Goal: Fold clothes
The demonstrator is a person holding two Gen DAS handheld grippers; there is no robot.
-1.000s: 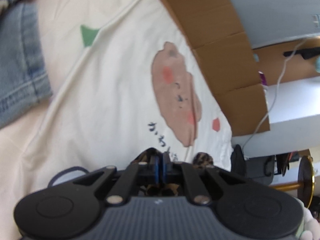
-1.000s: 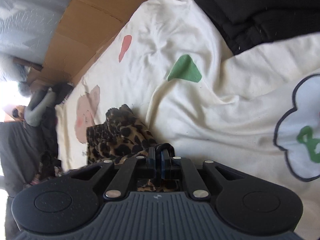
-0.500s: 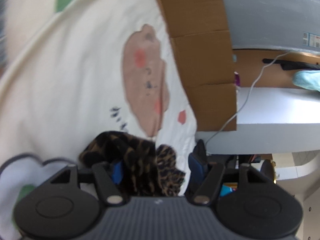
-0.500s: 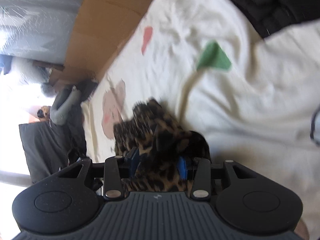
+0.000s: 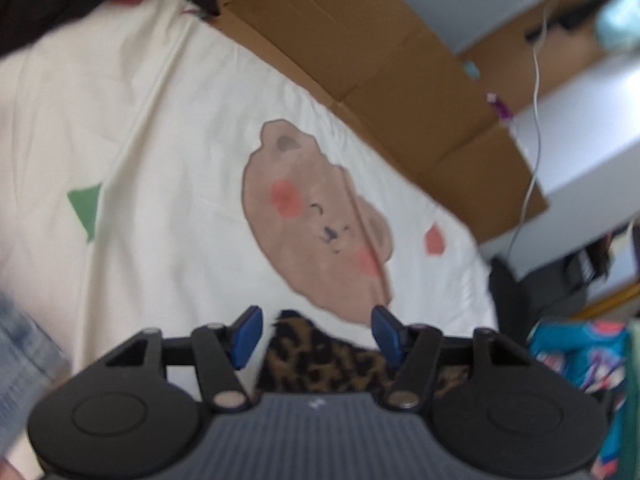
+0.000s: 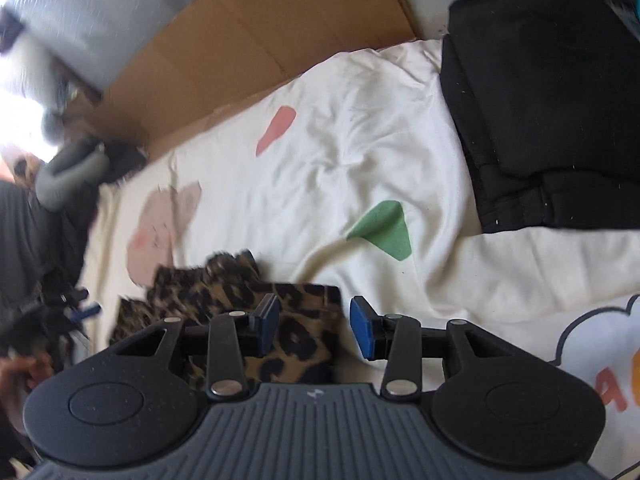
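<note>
I see a soft, matt cream cotton sheet [image 6: 360, 152] with flat printed shapes, slightly creased, and on it a leopard-print cloth [image 6: 296, 332] that looks smooth and thin. Behind it the cardboard [image 6: 256, 40] is plain, dull brown; the folded black garment [image 6: 552, 120] is matt and flecked with lint. My right hand-held gripper [image 6: 314, 326] is matt black plastic with bright metal pins and blue rubbery pads [image 6: 362, 330].

Both wrist views, close above bedsheet [image 5: 168, 152]
</note>
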